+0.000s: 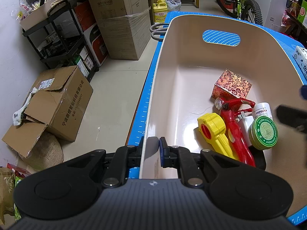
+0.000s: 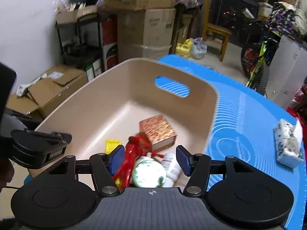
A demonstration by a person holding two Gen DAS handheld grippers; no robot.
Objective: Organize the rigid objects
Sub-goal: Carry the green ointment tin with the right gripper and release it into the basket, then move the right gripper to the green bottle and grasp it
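Observation:
A beige bin stands on the blue mat. My left gripper is shut on the bin's near left wall, one pad on each side of it. At the bin's near end lie a red-and-gold patterned box, a yellow toy, a red toy, a white bottle and a green round tin. My right gripper hangs open over this pile. The green tin lies below and between its blue pads, which do not touch it. The box sits just beyond.
A blue-and-white tissue pack lies on the mat to the right of the bin. Off the table's left edge are cardboard boxes and a black shelf cart. A bicycle and a wooden stool stand at the back.

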